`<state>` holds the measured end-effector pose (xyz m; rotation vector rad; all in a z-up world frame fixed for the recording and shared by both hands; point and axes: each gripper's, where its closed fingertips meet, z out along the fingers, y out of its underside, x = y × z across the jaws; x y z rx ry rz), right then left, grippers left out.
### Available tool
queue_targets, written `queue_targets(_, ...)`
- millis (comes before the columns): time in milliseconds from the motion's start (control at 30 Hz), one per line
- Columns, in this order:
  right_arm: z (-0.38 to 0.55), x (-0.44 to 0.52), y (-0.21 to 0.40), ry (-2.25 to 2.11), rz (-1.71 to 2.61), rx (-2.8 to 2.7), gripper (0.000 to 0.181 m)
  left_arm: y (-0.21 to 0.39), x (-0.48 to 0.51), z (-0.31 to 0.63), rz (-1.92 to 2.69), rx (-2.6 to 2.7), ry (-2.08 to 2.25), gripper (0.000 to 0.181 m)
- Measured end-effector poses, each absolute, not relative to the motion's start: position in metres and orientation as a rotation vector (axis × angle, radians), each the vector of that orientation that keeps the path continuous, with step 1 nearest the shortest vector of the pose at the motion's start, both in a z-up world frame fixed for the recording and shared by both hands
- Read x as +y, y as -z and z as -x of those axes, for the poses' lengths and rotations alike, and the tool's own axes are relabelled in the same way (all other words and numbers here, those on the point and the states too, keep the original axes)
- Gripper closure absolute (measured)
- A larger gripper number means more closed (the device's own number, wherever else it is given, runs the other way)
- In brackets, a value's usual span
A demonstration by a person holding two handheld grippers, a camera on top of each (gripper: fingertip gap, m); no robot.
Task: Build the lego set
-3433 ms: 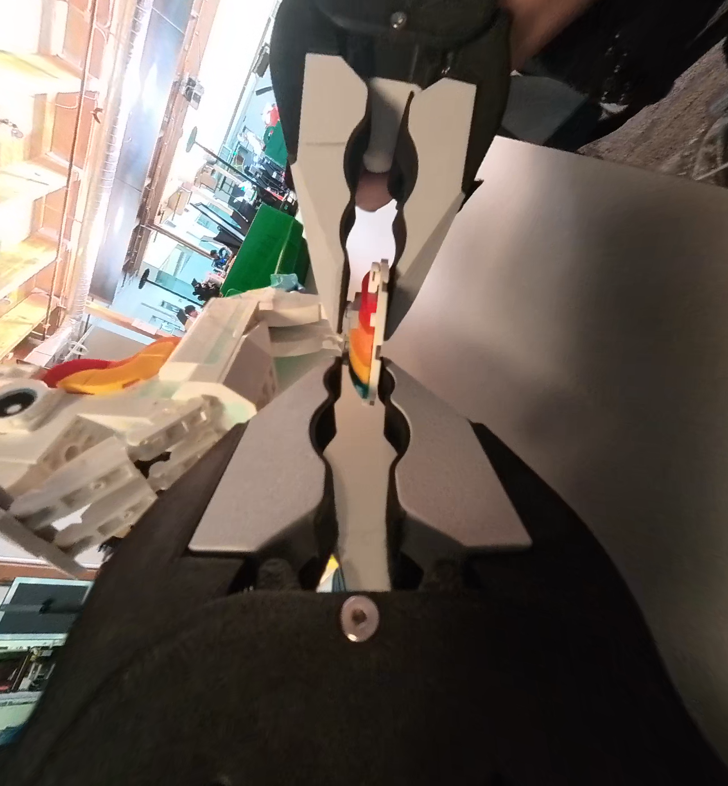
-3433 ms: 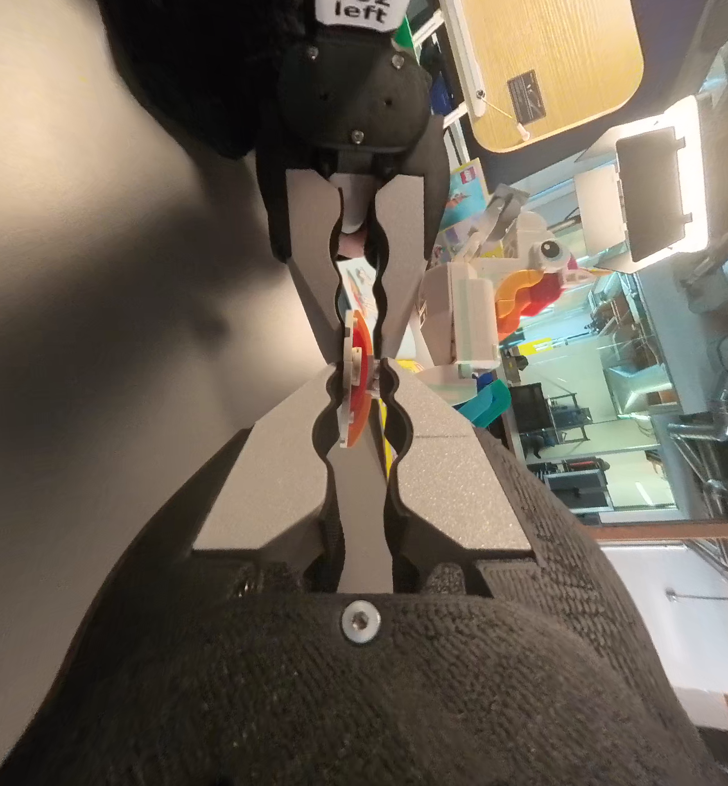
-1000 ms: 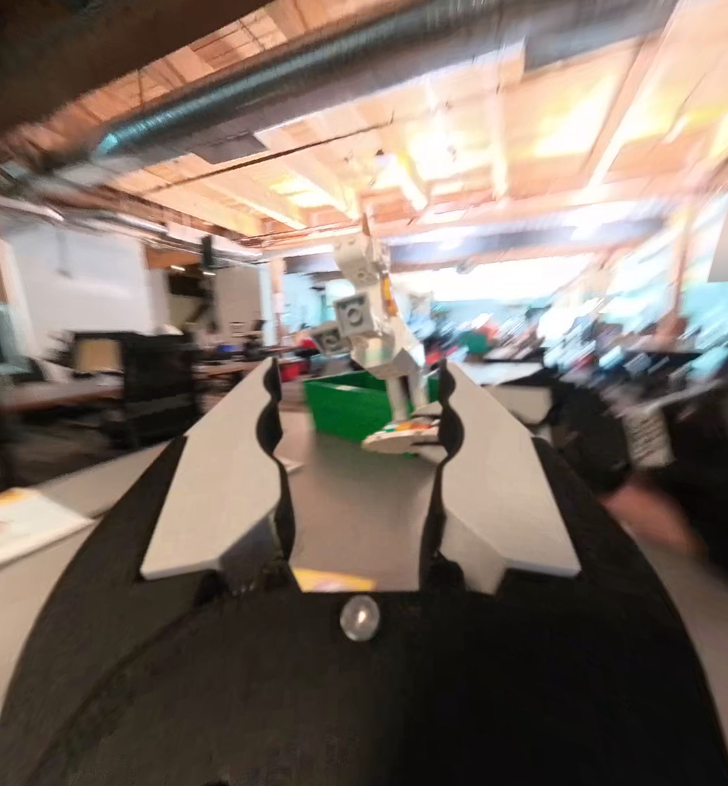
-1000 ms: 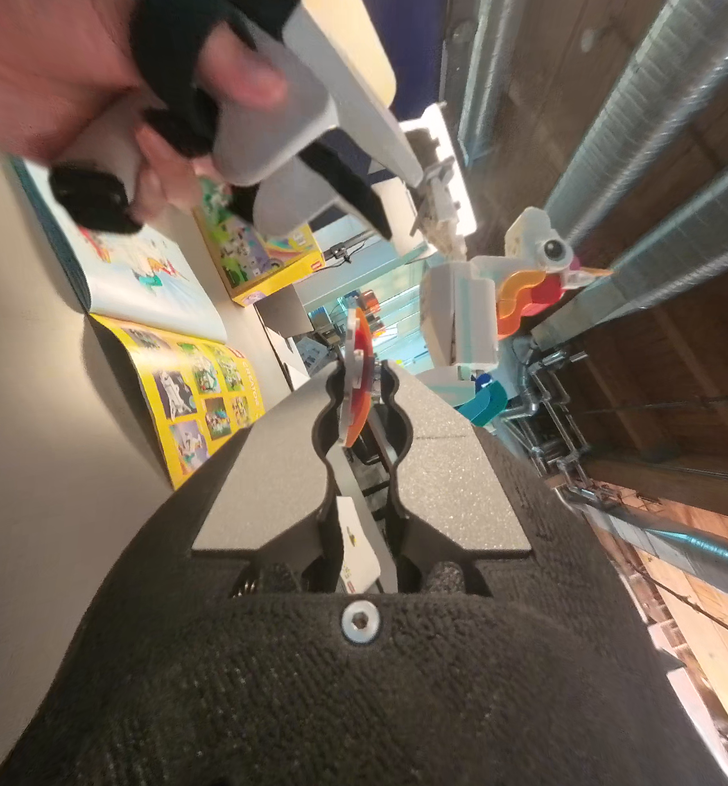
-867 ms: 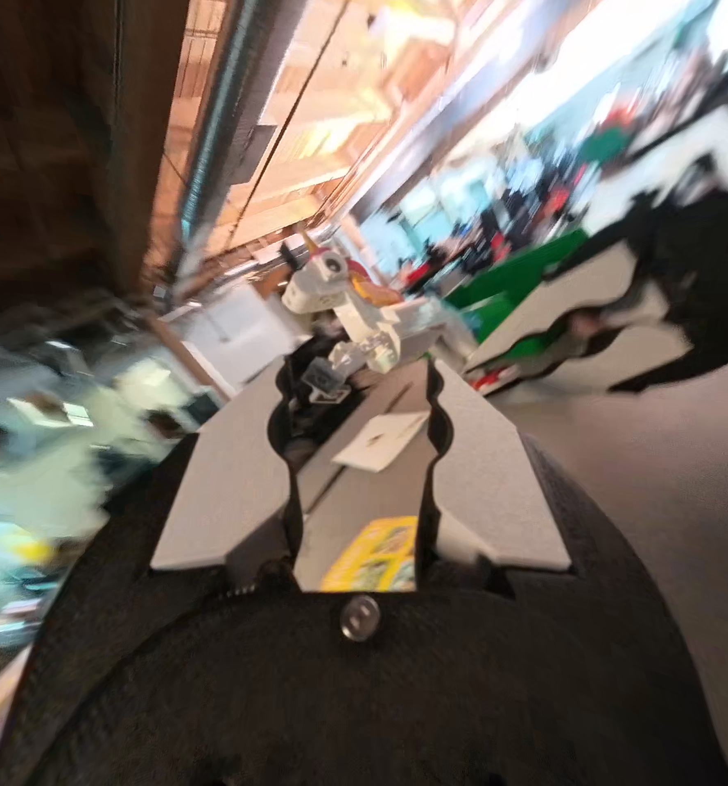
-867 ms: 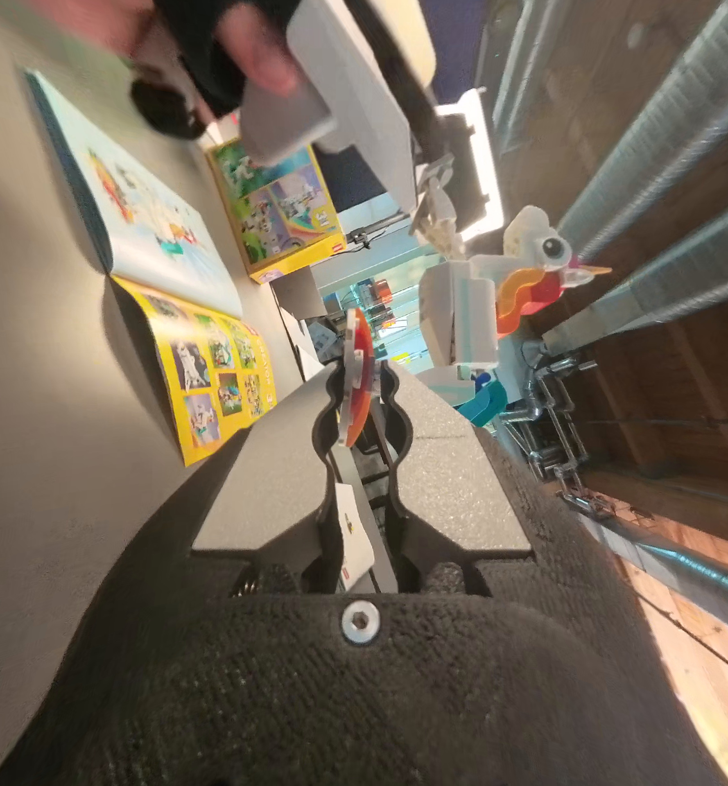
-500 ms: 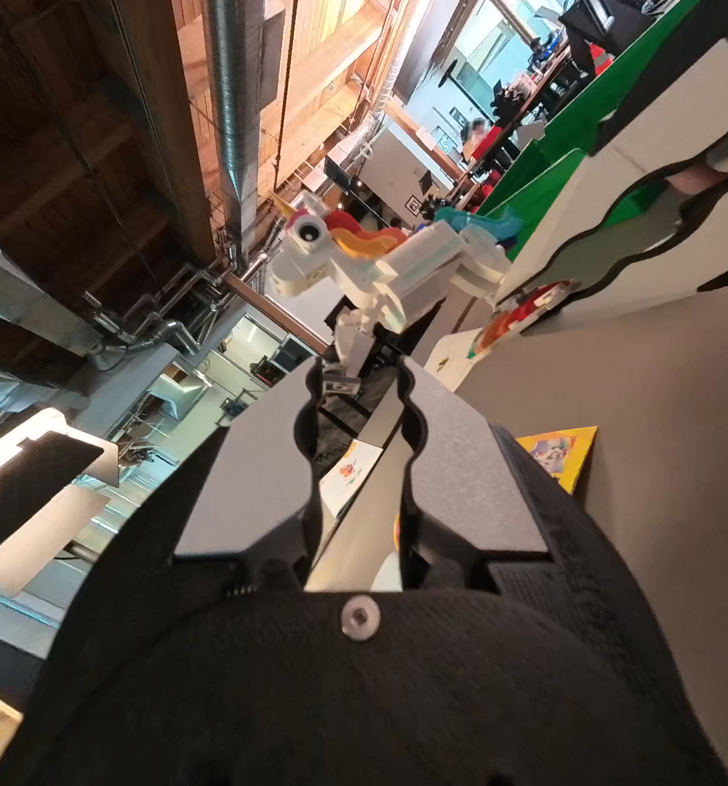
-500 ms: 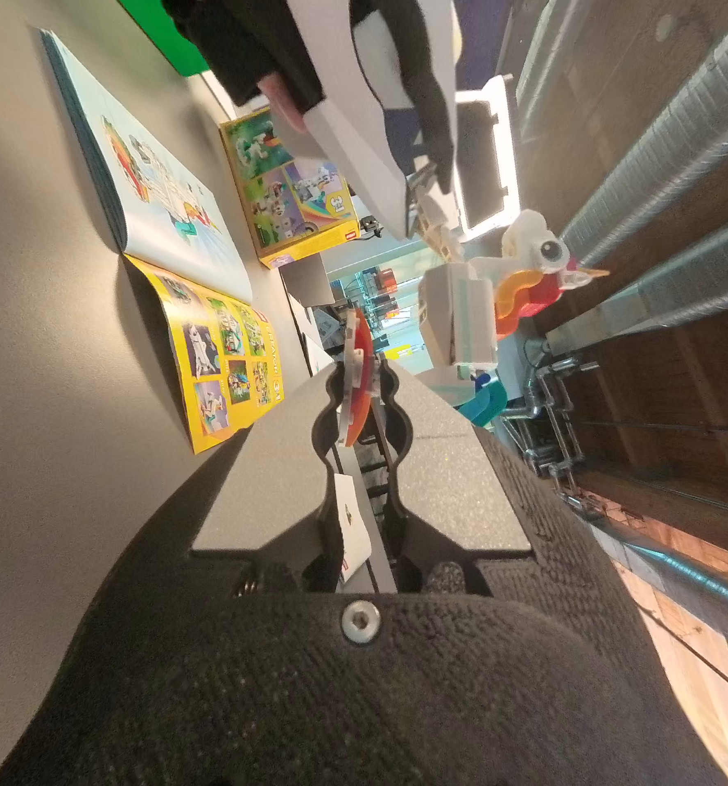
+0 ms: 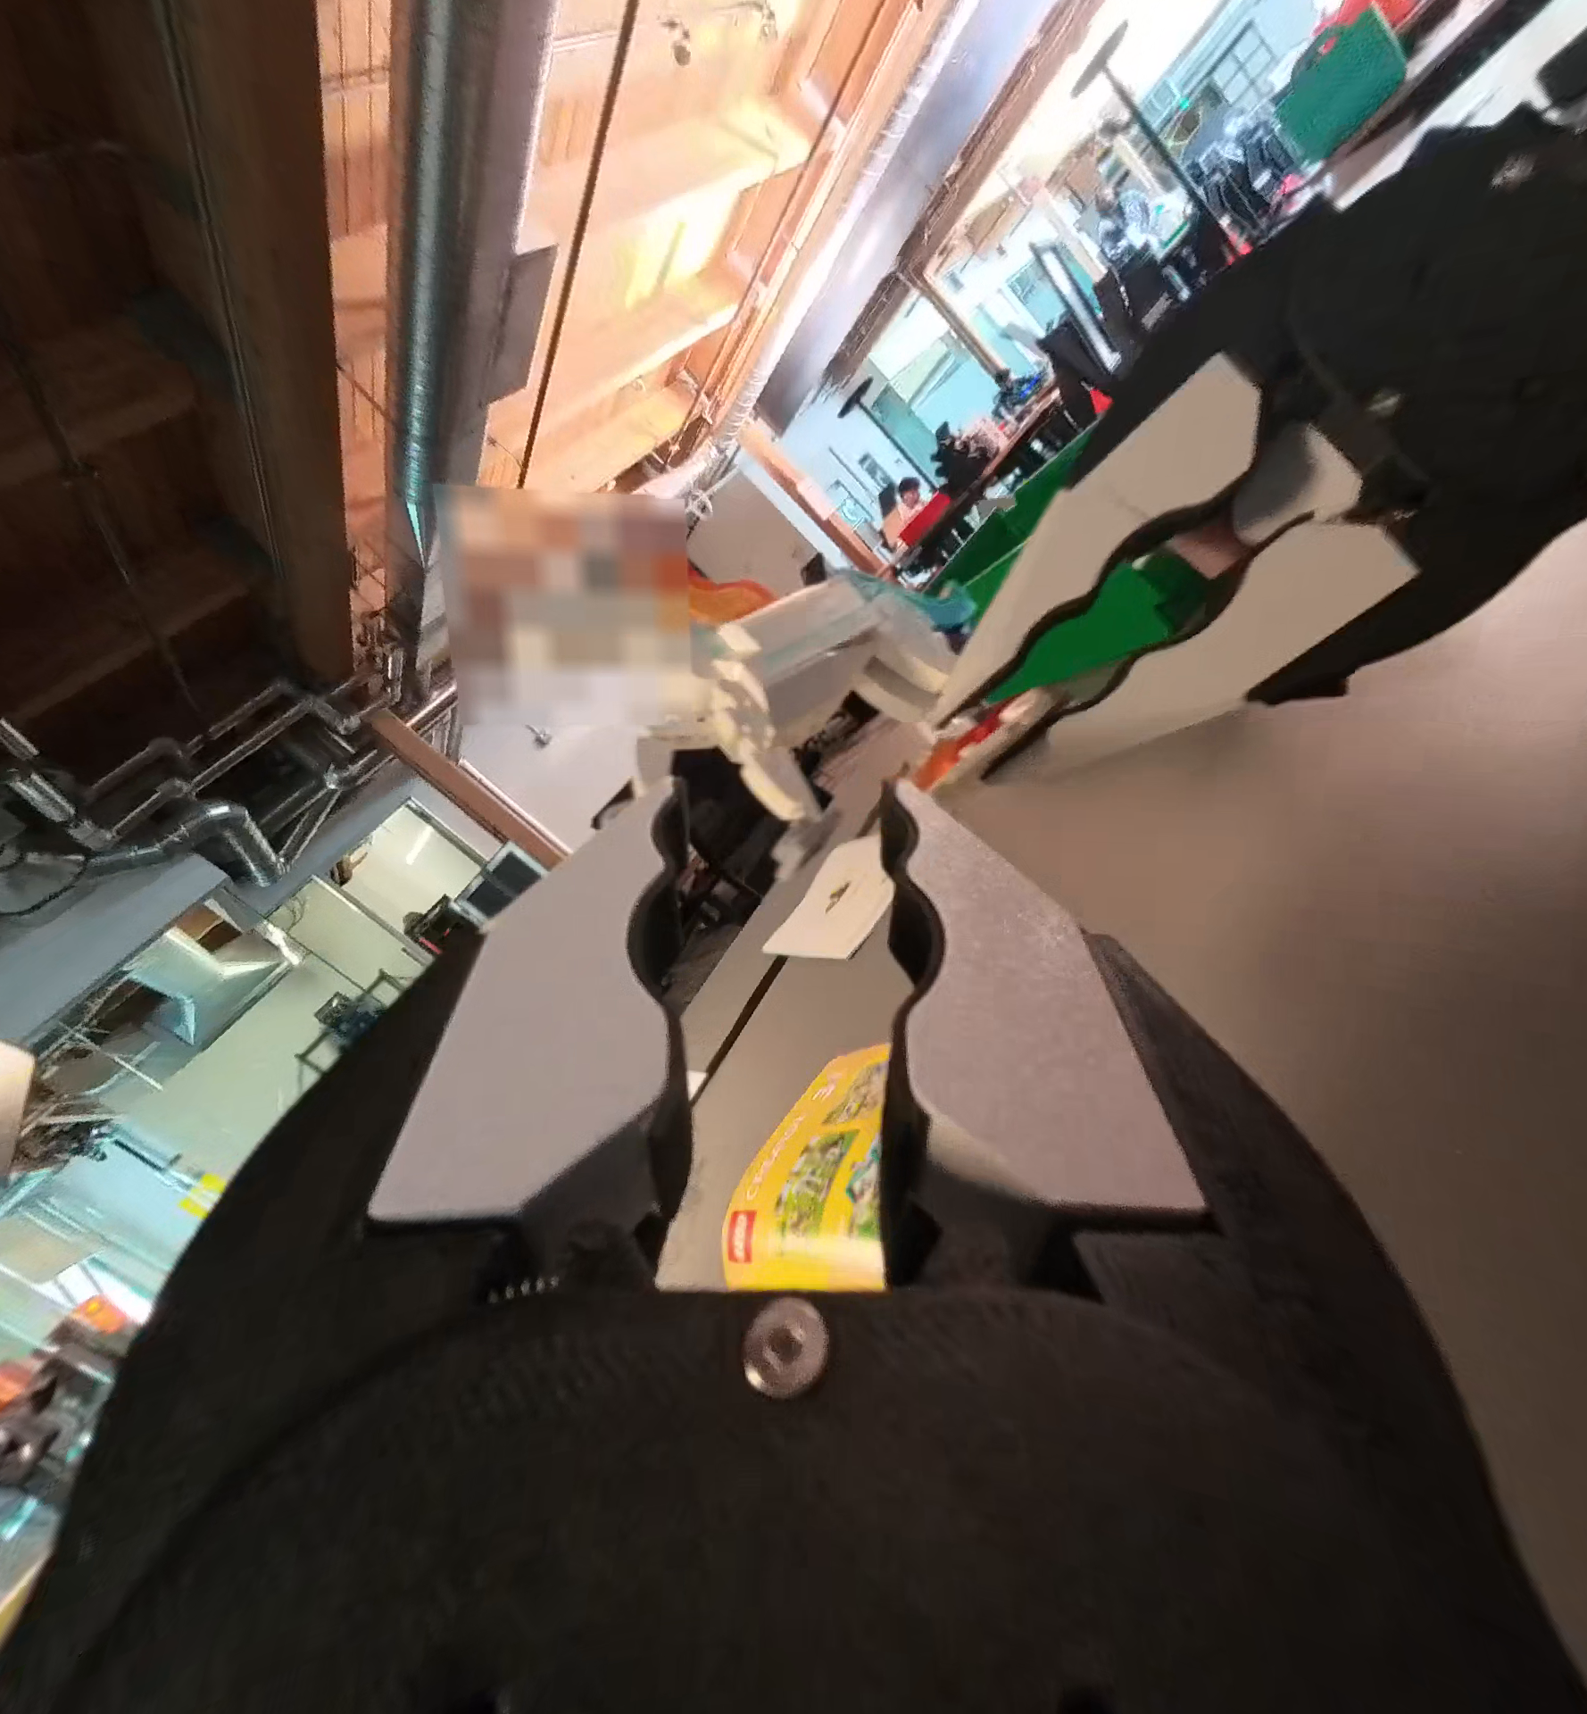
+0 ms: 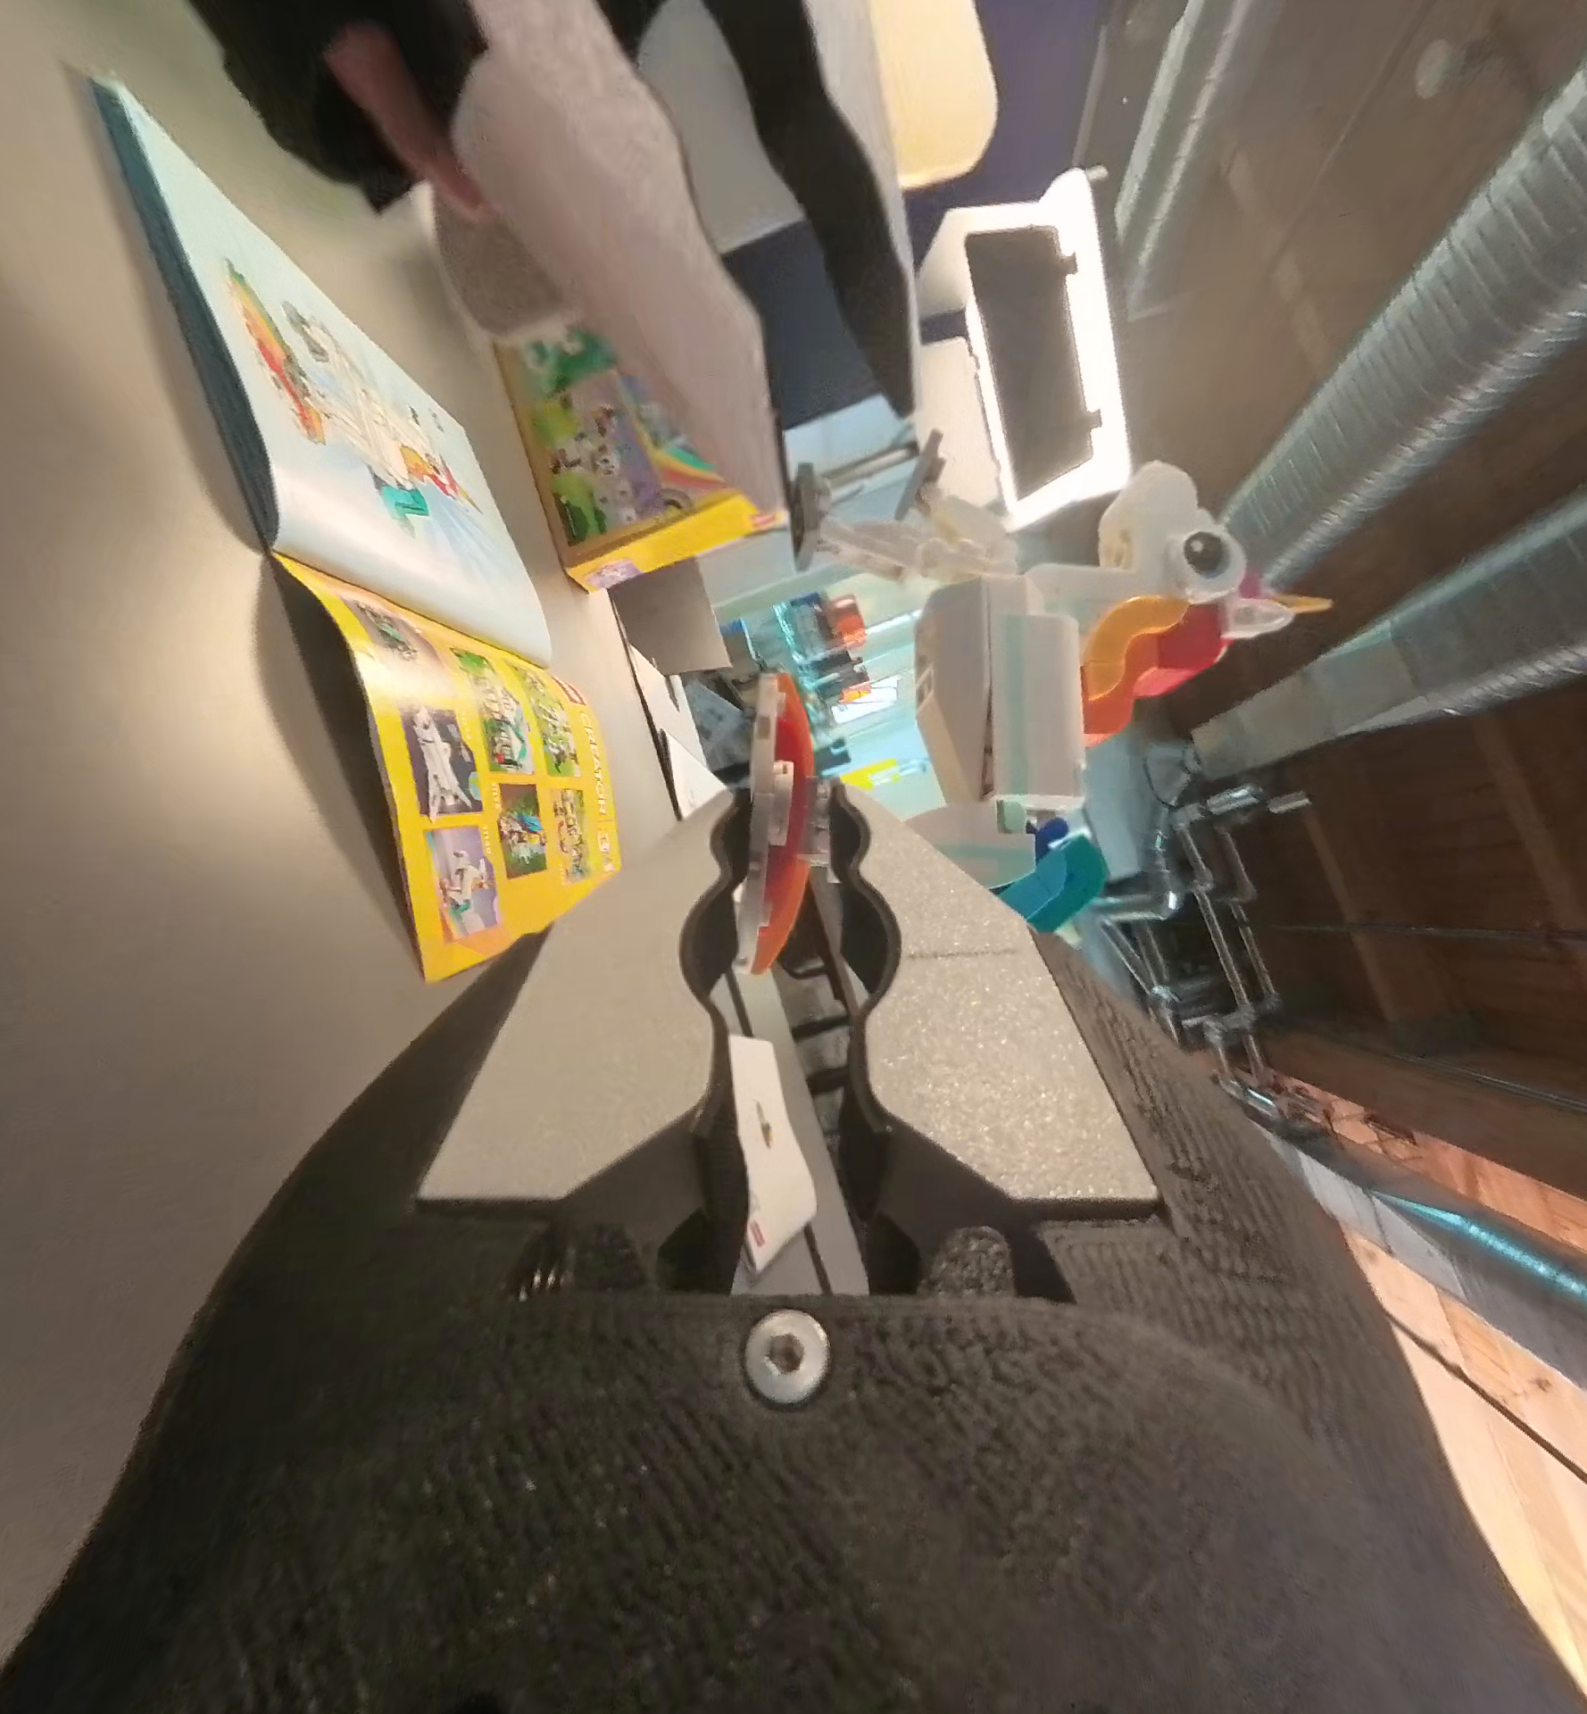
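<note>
Change: left gripper (image 9: pixel 776 816) has let go, now spread, empty. Right gripper (image 10: pixel 785 816) pinches rainbow plate (image 10: pixel 779 825): light, stiff, thin; hold flat faces. Unicorn model (image 10: pixel 1031 686) far right: fragile.

A green bin (image 9: pixel 1133 594), seemingly plastic, beyond the grey table (image 9: pixel 1328 835).

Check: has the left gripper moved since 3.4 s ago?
Yes. The left gripper has let go of the rainbow piece and pulled away from the right gripper, now open toward the unicorn.
</note>
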<state>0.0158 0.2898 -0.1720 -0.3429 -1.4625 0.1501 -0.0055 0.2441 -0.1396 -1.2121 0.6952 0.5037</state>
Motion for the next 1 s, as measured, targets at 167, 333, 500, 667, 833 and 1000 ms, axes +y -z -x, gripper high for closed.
queue_targets(167,-0.013,0.273,0.191,-0.206,0.271,-1.574,0.166,0.144,0.24,0.019,1.245,0.692,-0.459,0.128)
queue_targets(333,-0.013,0.273,0.192,-0.194,0.267,-1.573,0.166,0.154,0.241,0.023,1.301,0.7,-0.384,0.127)
queue_targets(500,-0.013,0.275,0.191,-0.186,0.278,-1.565,0.166,0.16,0.243,0.021,1.345,0.699,-0.291,0.126)
queue_targets(667,-0.014,0.277,0.186,-0.189,0.292,-1.538,0.166,0.173,0.247,0.009,1.377,0.749,-0.258,0.131)
queue_targets(833,-0.014,0.279,0.187,-0.184,0.294,-1.537,0.166,0.173,0.247,0.007,1.362,0.732,-0.262,0.128)
queue_targets(1000,-0.014,0.279,0.188,-0.175,0.288,-1.54,0.166,0.157,0.244,0.034,1.349,0.56,-0.202,0.116)
